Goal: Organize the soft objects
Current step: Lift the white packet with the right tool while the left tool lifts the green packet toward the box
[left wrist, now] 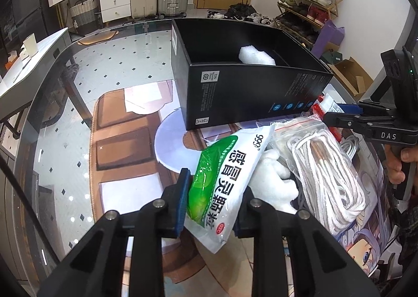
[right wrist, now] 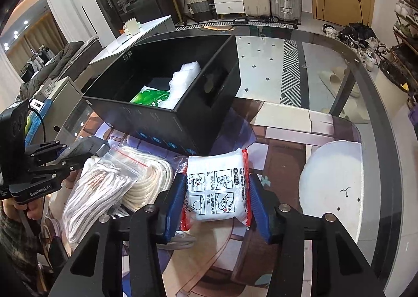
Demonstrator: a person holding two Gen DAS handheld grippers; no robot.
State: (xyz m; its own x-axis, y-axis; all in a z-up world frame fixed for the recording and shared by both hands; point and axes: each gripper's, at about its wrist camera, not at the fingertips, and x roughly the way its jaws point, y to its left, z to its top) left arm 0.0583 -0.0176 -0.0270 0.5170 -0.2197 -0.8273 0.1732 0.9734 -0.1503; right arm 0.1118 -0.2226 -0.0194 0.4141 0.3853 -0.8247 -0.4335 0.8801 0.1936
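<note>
Your left tongs (left wrist: 213, 200) are clenched on the green-and-white sachet pack (left wrist: 224, 179), lower centre of the left wrist view, blue pads pressing both its sides; the pack tilts up toward the black box (left wrist: 248, 93). Your right tongs (right wrist: 218, 200) are grasping the white packet with red edges (right wrist: 218, 187), lower centre of the right wrist view, pads touching both its red side seams. That packet lies on the glass bench (right wrist: 326, 67), just in front of the box's near corner. The box sits open in the upper middle of both views; inside you have a white foam piece (right wrist: 184, 80) and another green pack (right wrist: 151, 97) beside it. Bagged white rope (left wrist: 326, 174) lies right of the sachet pack in the left view, touching it, with a white soft item (left wrist: 271, 179) partly under both; I can't tell what that is. In the right view the rope bags (right wrist: 109, 182) sit lower left, next to the packet. A white round mat (right wrist: 331, 182) is at right, apart from the pile.
</note>
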